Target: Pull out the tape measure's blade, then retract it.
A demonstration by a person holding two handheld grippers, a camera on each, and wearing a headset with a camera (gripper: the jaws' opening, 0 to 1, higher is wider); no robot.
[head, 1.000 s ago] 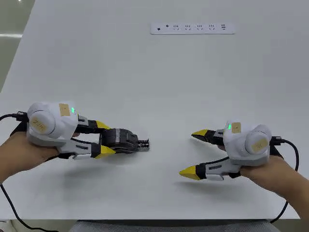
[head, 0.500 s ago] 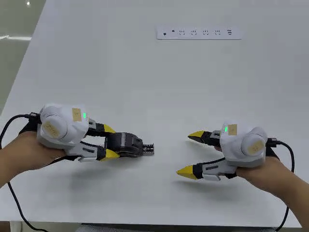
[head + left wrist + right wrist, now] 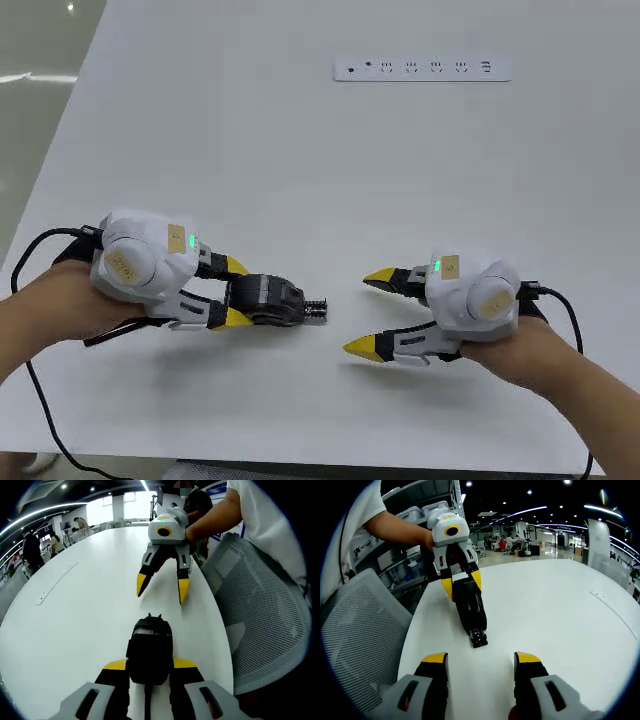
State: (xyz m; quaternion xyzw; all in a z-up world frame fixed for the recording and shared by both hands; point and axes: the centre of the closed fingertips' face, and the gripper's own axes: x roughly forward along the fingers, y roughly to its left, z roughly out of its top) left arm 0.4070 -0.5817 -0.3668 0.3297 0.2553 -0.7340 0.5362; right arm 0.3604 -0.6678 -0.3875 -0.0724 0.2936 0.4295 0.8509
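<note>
1. Head view: on the white worktop [image 3: 300, 160], our white, yellow-tipped left gripper [image 3: 237, 292] pinches the black tape measure [image 3: 268, 300] from both sides. The case lies on the worktop with its blade end pointing toward the right gripper [image 3: 371, 312]. That gripper is near but apart, its jaws spread with nothing between them. A long white power strip [image 3: 422, 68] lies well beyond.
2. Left gripper view: we see the tape measure clamped between our two jaws, and the right gripper faces it with jaws apart.
3. Right gripper view: our own jaws stand spread at the bottom. The tape measure lies ahead, gripped at its far end by the left gripper. A grey mesh chair back [image 3: 365, 625] stands beside the worktop's edge.
</note>
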